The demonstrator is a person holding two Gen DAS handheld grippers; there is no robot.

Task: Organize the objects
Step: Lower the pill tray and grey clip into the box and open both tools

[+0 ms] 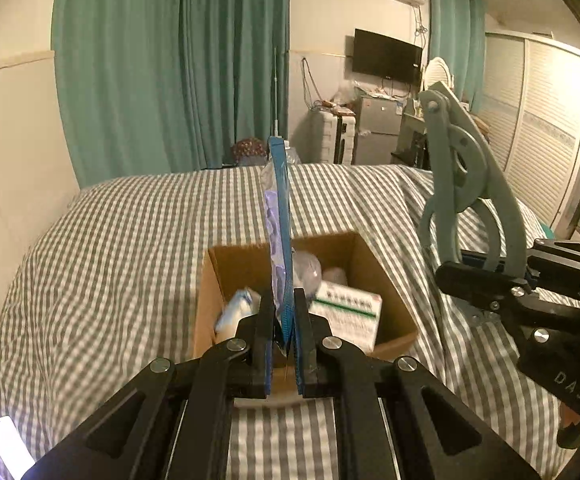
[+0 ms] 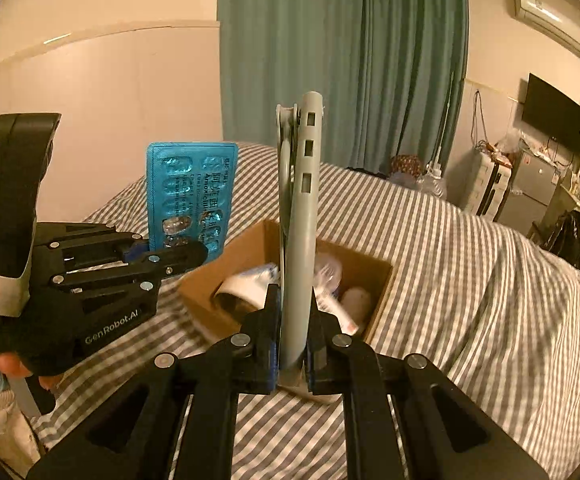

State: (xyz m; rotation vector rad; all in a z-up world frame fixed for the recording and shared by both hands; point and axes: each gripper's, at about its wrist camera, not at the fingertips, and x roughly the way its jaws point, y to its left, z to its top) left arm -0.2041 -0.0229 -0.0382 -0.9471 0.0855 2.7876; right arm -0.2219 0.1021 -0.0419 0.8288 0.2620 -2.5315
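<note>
Two grippers hover above a bed (image 1: pixel 110 240) covered in grey-and-white check. The left gripper (image 1: pixel 286 320) is clamped on one blue blister pack (image 1: pixel 280 220) of tablets, held upright on edge; from the right wrist view its foil face shows, with one or two pockets near the bottom looking burst, though the glare makes that hard to confirm. The right gripper (image 2: pixel 293 320) is closed around the lower end of one pair of grey plastic tongs (image 2: pixel 303 216), which stands upright. The tongs' two arms lie nearly together at the pivot end and spread slightly lower down; they grip nothing.

Below both sits one open cardboard box (image 1: pixel 393 280) on the bed. Inside it I count one white medicine carton (image 1: pixel 347 314) with a green stripe, one roll of tape (image 2: pixel 242 288), one pale blue-white packet (image 1: pixel 236 310), and one clear bagged item (image 1: pixel 307 270).
</note>
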